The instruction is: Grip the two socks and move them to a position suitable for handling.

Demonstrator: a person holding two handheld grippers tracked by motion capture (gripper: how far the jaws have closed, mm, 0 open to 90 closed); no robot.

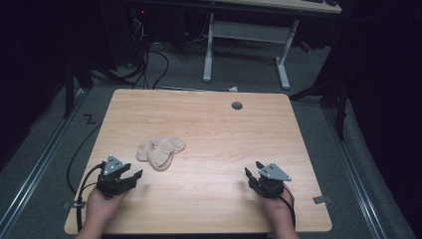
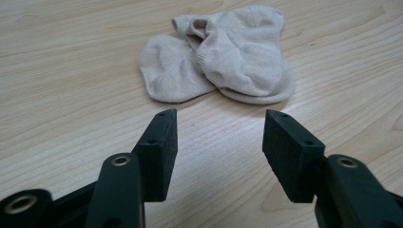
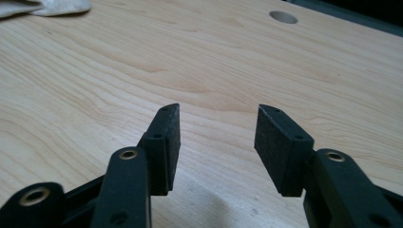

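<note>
A: The high view is dim. The room around the light wooden table (image 1: pixel 209 124) is almost black.

B: Up close the wood looks bright and sharp. The pale beige cloth socks (image 2: pixel 223 52) look clear, and the nearest black parts are a bit soft.

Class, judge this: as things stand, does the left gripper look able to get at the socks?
Probably yes. The left gripper is open and points toward the socks, which lie just ahead of it on the table. Only bare wood lies between them, and nothing is between its jaws.
</note>
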